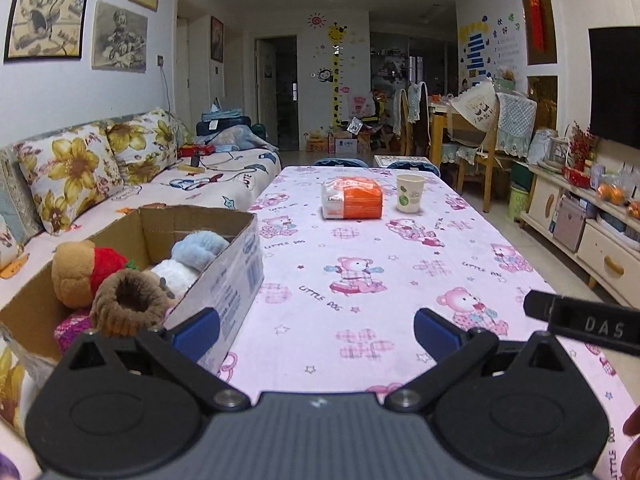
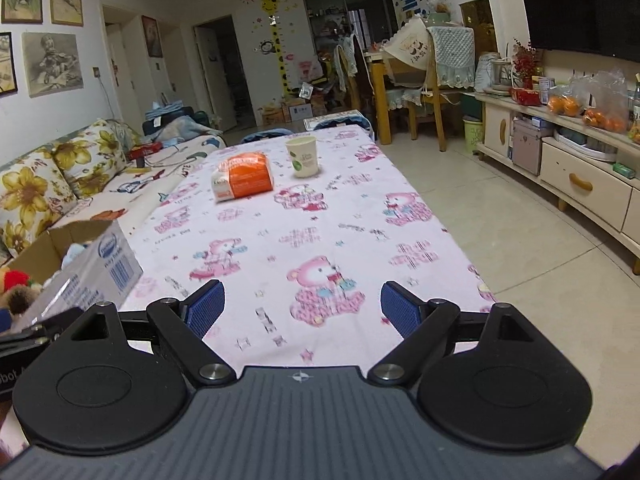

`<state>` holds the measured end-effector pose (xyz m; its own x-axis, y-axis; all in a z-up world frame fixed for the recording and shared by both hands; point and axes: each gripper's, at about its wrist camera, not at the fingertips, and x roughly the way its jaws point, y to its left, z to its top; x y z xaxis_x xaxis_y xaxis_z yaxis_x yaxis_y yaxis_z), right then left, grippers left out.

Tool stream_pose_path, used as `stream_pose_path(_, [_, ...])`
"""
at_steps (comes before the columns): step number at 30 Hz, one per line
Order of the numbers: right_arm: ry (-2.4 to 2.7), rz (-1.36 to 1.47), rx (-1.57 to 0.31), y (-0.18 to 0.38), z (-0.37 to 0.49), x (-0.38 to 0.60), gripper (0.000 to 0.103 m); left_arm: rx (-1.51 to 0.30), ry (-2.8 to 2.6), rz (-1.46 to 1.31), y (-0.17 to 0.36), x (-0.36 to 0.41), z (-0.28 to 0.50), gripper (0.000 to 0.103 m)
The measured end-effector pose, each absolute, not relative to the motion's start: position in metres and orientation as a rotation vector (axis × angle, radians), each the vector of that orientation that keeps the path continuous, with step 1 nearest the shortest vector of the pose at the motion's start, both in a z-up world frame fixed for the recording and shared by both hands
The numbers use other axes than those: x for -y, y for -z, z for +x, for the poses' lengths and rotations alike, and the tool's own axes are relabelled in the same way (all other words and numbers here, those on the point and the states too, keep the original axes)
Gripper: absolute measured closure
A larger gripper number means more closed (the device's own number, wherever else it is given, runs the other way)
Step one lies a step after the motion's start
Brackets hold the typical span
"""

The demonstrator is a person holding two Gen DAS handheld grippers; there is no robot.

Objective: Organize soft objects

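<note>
An open cardboard box [image 1: 236,280] stands on the table's left edge and holds several soft toys: a brown bear with a red part [image 1: 80,270], a brown knitted piece [image 1: 130,300], a white one [image 1: 174,274] and a light blue one [image 1: 200,248]. My left gripper [image 1: 316,332] is open and empty, just right of the box's near corner. My right gripper [image 2: 302,308] is open and empty above the table; the box [image 2: 100,268] lies to its left. An orange-and-white soft pack [image 1: 352,198] [image 2: 244,178] lies far ahead on the table.
A paper cup [image 1: 410,194] [image 2: 303,157] stands right of the pack. The pink bear-print tablecloth [image 1: 360,280] covers the table. A sofa with flowered cushions [image 1: 68,176] runs along the left. A low cabinet [image 2: 580,176] and tiled floor are on the right.
</note>
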<state>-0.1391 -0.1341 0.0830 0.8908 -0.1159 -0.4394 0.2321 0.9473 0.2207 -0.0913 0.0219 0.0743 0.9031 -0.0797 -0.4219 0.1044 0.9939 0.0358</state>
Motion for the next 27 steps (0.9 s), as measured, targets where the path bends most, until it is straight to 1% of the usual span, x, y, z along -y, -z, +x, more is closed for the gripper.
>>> stream_pose_path(14, [0.171, 0.231, -0.442, -0.081, -0.160, 0.124, 0.000, -0.416, 0.074, 0.051, -0.082, -0.022, -0.121, 0.001])
stream_pose_path(27, [0.154, 0.231, -0.433, -0.080, -0.157, 0.127, 0.000, -0.411, 0.078, 0.052, -0.081, -0.026, -0.127, 0.001])
